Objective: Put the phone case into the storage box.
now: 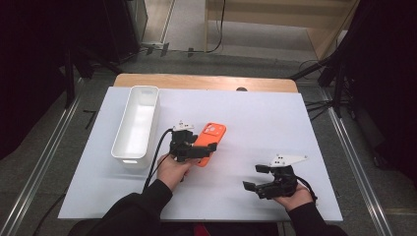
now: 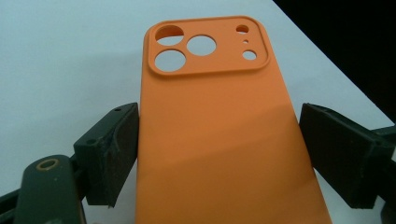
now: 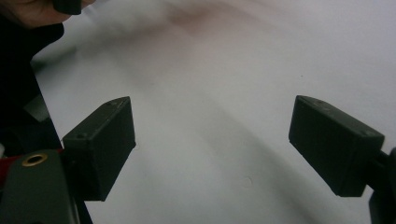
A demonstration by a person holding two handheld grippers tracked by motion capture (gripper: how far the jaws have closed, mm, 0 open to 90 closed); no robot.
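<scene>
High view: even overhead lighting on the white table sheet (image 1: pixel 255 123), which reads bright; surroundings at left and right fall to near black. Image soft, low in detail. The white bin (image 1: pixel 136 123) is nearly washed out inside. Left gripper view: orange phone case (image 2: pixel 219 140) sharp and well lit, with a faint shadow band across its middle; dark corner at upper right. Right gripper view: jaws fairly sharp, sheet behind streaked with motion blur and soft grey shadows.

A recording lab is indicated: a white-covered table (image 1: pixel 255 113) is flanked by floor rails (image 1: pixel 42 162), black stands (image 1: pixel 339 73) and trailing cables (image 1: pixel 216 34).
</scene>
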